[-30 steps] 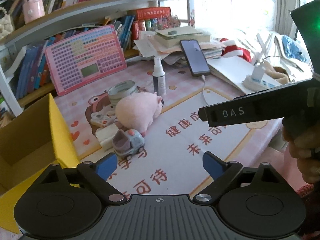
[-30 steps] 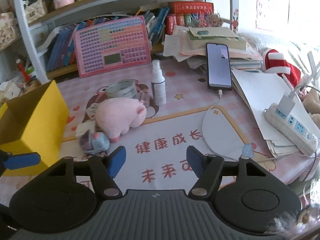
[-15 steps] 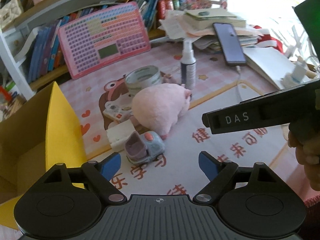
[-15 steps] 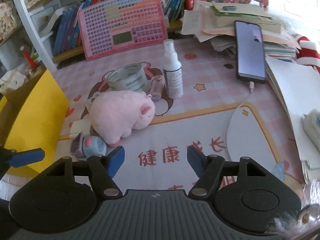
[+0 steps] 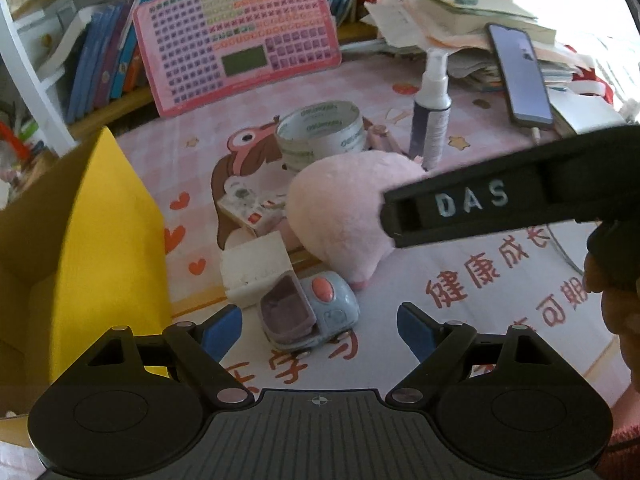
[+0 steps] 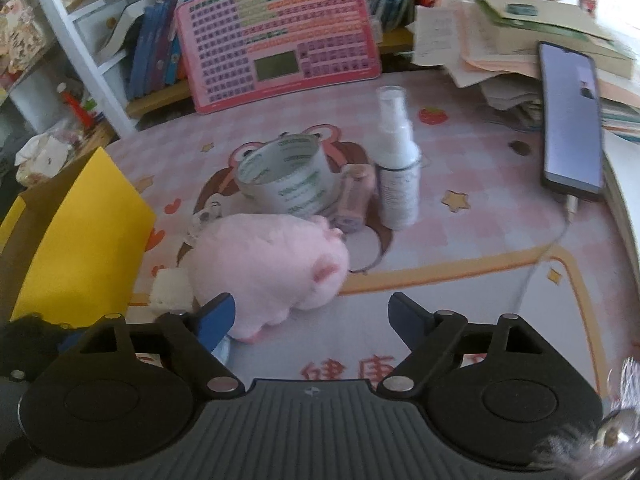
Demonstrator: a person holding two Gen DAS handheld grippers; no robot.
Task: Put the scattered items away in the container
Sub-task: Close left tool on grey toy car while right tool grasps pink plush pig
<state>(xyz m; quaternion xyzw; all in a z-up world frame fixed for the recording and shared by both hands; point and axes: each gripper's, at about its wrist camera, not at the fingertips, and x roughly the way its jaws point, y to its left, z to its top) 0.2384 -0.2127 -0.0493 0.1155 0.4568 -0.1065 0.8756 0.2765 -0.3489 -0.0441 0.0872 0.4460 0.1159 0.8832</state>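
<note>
White letters reading "DAS" are showing on the side of the right gripper [image 5: 500, 200], which is crossing the left camera's view from the right. The mat [image 5: 472, 312] is carrying red Chinese characters, among them 健康成长; the print on the tape roll [image 5: 322, 128] is too small to read.

The left gripper [image 5: 319, 326] is hanging with its blue fingers spread wide, gripping nothing. A toy car [image 5: 308, 314] is sitting between its fingertips, just ahead of them; whether they are touching it cannot be told. The right gripper [image 6: 311, 314] is likewise standing wide open and empty, with a pink plush pig [image 6: 272, 268] lying just ahead of its left finger [image 6: 216, 316], close to the tip.

Beyond the pig one tape roll [image 6: 286, 176], one spray bottle [image 6: 398, 172] and one small pink tube [image 6: 354, 198] are standing close together. One white block [image 5: 256, 266] is lying just beyond the car, and one small card packet [image 5: 250, 206] behind it. The yellow box [image 5: 108, 240], the container, is standing open to the left of both grippers. One phone [image 6: 570, 120] is lying far right.
</note>
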